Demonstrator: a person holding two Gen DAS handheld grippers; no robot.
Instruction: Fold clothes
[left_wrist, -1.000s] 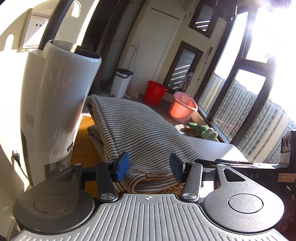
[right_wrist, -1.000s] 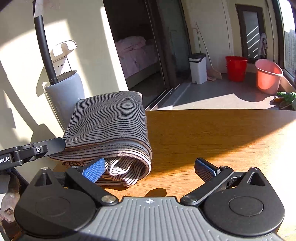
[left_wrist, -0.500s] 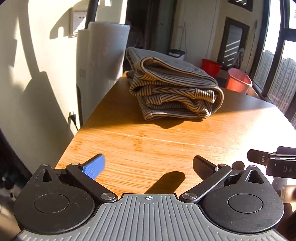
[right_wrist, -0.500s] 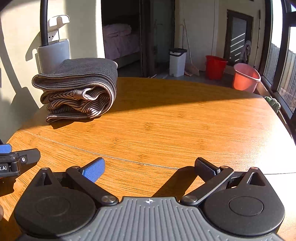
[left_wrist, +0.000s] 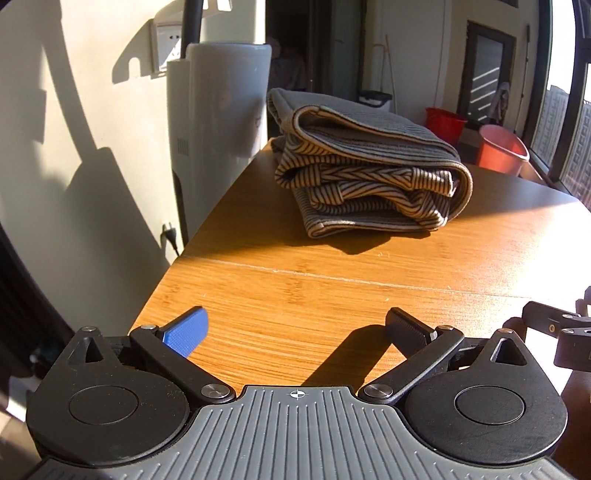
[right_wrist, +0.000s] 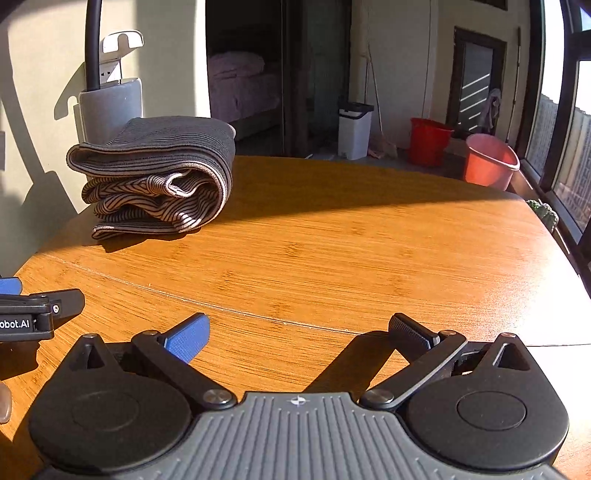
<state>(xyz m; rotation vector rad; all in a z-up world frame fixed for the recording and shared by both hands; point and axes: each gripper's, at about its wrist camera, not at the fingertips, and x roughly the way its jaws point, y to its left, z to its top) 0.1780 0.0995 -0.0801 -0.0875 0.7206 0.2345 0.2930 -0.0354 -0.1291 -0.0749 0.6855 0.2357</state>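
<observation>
In the left wrist view, the grey and beige striped knitted garment (left_wrist: 369, 173) lies on the far left part of the round wooden counter (left_wrist: 332, 295), close to the edge and just beside the tall white cylindrical appliance (left_wrist: 218, 122) that stands next to the counter. The garment is folded into a compact bundle of several layers, with the smooth outer layer wrapped over the top and round the right side. The open ends of the layers face the camera. It already lies as a folded piece should lie, though the inner layers look a little uneven. The left tool (left_wrist: 295, 325) hangs low over the near edge of the counter, well apart from the garment. Its blue pad and black pad stand wide from each other with nothing between them, so I judge it is not meant to grip anything at this moment.

In the right wrist view, the same bundle (right_wrist: 155, 181) is seen from the right, at the far left of the counter (right_wrist: 351, 251), with the rest of the surface bare and sunlit. The right tool (right_wrist: 299, 328) is also spread wide and empty, near the front edge. Part of the left tool (right_wrist: 40, 310) shows at the left border, at about the same height. Both tools being held away and empty fits a garment that needs no more holding.
</observation>
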